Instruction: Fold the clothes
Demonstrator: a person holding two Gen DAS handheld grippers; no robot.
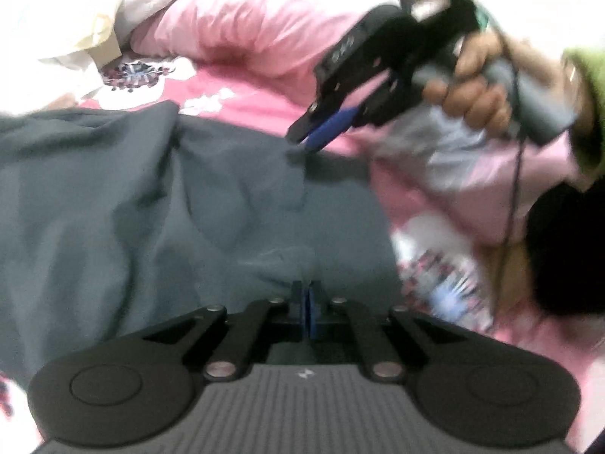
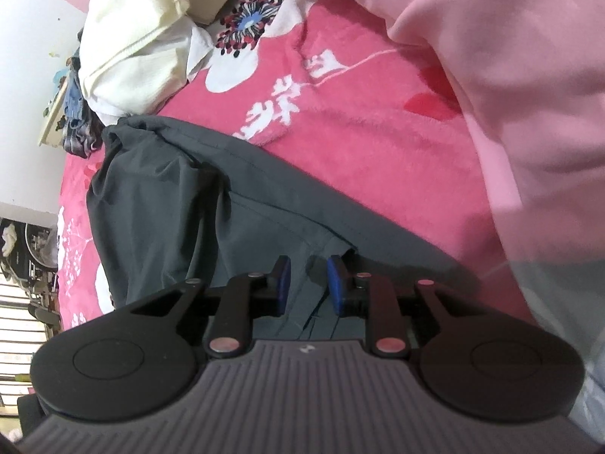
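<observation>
The left gripper (image 1: 307, 299) is pressed together on a fold of the grey garment (image 1: 151, 196). The right gripper (image 2: 309, 278) stands partly spread over the garment's far edge. The garment lies flat across the pink floral bedspread (image 2: 359, 121), beside a pink duvet (image 2: 510, 56).

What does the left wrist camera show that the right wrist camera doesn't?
Left only: the right gripper in a hand, tips at the grey garment, and the left gripper shut on the cloth. Right only: the right gripper's pads apart, a cream cloth. Both: the garment, pink blanket, pale pink duvet.
</observation>
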